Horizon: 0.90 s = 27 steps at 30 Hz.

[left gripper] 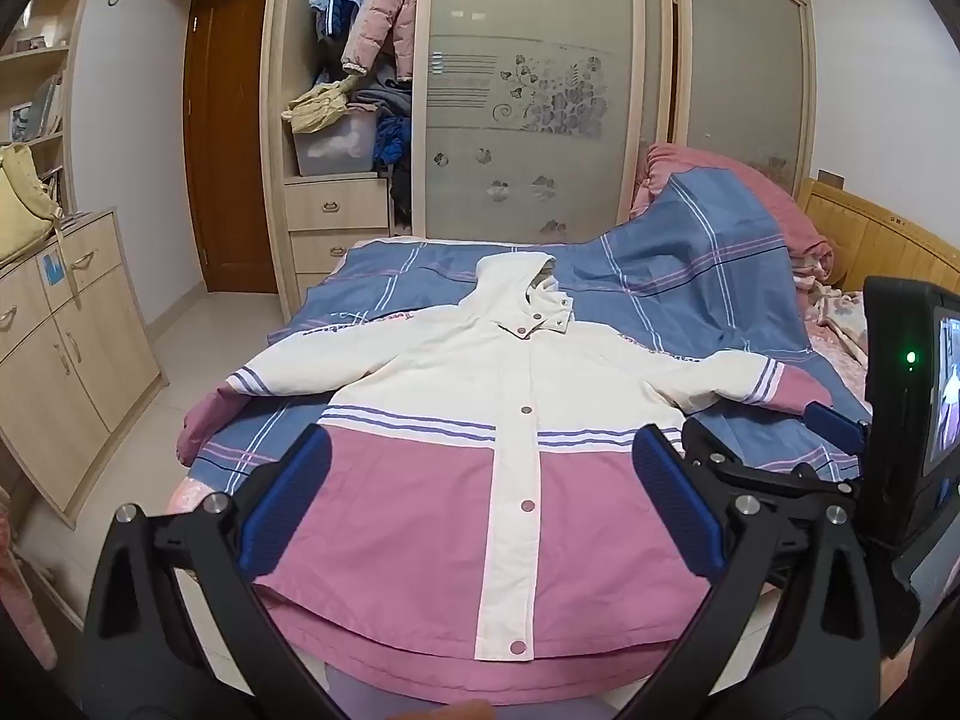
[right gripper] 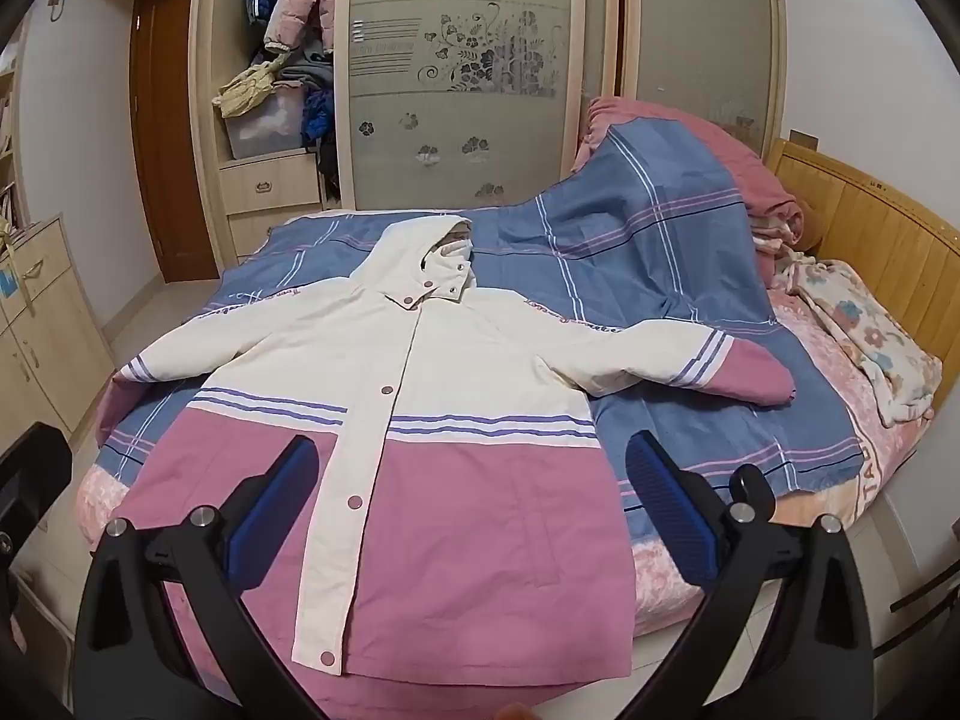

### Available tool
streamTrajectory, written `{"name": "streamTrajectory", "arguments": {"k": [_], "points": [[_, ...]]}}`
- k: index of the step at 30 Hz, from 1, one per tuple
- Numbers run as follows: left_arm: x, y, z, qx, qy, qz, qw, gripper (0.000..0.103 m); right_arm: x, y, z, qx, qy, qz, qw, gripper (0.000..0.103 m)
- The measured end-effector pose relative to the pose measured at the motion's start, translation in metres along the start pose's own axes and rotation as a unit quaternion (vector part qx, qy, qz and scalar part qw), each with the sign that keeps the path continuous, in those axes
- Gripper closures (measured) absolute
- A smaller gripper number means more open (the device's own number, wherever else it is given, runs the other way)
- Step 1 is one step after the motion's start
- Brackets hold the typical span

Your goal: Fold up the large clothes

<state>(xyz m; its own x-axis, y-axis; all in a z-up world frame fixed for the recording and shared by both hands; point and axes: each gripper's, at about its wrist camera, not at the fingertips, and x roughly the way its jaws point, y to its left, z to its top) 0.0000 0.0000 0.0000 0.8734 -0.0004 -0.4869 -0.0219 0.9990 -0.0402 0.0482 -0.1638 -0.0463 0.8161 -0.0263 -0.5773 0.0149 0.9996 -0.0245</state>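
Observation:
A hooded jacket, white on top and pink below, lies face up and buttoned on the bed, sleeves spread out to both sides, hood pointing away. It also shows in the right wrist view. My left gripper is open and empty, held above the jacket's pink hem. My right gripper is open and empty, above the hem's right half. The right gripper's body shows at the right edge of the left wrist view.
The jacket rests on a blue plaid sheet over the bed. Piled pink bedding and a floral blanket lie by the wooden headboard on the right. A wardrobe stands behind, a low cabinet at left.

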Motion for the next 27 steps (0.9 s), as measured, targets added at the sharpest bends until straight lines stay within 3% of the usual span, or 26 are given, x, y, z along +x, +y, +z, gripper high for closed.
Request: {"name": "streamTrajectory", "arguments": {"k": [27], "points": [[0.011,-0.004,-0.008,0.009,0.008,0.010,0.9999,0.002,0.013,0.001,-0.011,-0.003,0.014,0.021,1.000,0.001]]}}
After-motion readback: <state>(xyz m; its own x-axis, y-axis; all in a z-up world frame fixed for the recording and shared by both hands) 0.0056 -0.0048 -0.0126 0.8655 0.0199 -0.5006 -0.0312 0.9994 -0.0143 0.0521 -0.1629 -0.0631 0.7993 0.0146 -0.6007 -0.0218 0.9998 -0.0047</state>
